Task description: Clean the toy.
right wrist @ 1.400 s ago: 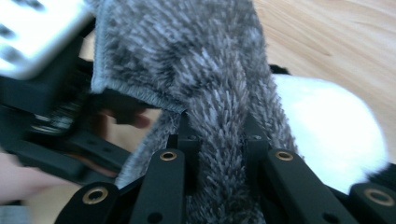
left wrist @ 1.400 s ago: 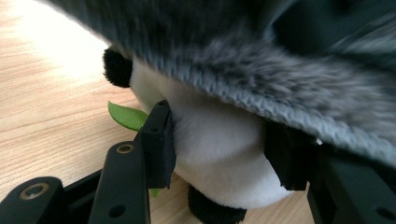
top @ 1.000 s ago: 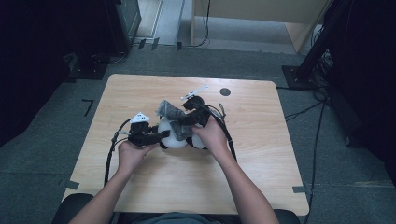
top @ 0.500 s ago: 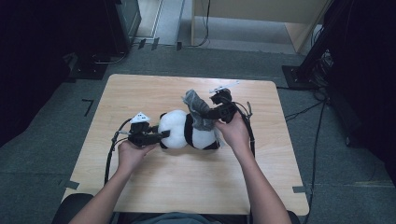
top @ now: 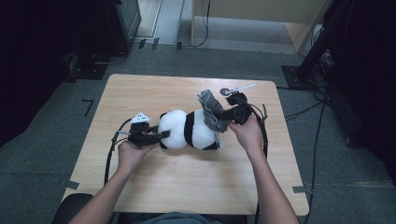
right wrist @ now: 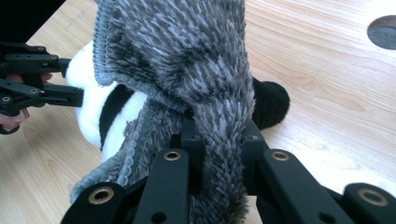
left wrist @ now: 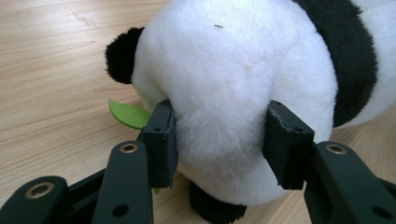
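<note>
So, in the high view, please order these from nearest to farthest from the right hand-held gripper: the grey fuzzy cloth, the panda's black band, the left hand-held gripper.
1. Grey fuzzy cloth: clamped in the right hand-held gripper.
2. Panda's black band: just left, mid-body.
3. Left hand-held gripper: far left, at the panda's head.

Plush panda (top: 189, 130) across the middle of my tabletop (top: 140, 93), a gripper at each end.

From the high view I have the panda lying on its side, lengthwise left to right. My left gripper (top: 161, 135) sits at its left end, jaws pressed on either side of the head, and in the left gripper view a leaf (left wrist: 128, 114) lies on the wood just left of that head. My right gripper (top: 223, 114) is at the right end, toward the far edge, clamped on a knitted cloth (top: 211, 109) that hangs over the panda's right end. Behind it, near the far edge, is a round hole (top: 224, 92) in the tabletop.
</note>
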Motion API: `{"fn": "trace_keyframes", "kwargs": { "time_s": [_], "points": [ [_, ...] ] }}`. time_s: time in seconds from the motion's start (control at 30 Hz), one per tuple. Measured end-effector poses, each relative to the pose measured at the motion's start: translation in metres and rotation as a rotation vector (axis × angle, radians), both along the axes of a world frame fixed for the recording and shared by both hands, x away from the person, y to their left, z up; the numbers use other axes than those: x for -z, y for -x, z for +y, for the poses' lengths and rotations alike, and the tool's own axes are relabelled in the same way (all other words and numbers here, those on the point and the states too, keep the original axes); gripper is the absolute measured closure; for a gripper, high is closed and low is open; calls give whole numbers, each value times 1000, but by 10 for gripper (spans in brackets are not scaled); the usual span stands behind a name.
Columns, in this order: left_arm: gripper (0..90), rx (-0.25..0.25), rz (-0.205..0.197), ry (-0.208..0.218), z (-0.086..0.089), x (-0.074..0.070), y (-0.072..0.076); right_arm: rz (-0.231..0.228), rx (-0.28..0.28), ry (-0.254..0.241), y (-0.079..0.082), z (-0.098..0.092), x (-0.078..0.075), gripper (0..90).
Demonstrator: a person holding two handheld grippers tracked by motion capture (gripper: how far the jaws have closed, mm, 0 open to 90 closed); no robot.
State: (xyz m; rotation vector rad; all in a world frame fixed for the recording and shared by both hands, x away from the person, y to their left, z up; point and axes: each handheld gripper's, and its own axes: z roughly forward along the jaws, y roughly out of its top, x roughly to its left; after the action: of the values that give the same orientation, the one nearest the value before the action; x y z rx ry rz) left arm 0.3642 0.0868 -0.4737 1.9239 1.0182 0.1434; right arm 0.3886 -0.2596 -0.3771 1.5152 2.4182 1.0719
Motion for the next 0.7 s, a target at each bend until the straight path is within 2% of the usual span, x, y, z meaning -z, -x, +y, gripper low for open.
{"fn": "trace_keyframes", "kwargs": {
  "time_s": [0.27, 0.57, 0.7],
  "points": [
    [509, 2, 2, 3, 0, 0, 0, 0, 37, 16, 3, -15, 3, 792],
    [510, 10, -1, 7, 2, 1, 0, 12, 60, 22, 4, -23, 8, 793],
    [509, 11, 0, 8, 2, 2, 0, 7, 84, -11, 6, -33, 8, 793]
  ]
}}
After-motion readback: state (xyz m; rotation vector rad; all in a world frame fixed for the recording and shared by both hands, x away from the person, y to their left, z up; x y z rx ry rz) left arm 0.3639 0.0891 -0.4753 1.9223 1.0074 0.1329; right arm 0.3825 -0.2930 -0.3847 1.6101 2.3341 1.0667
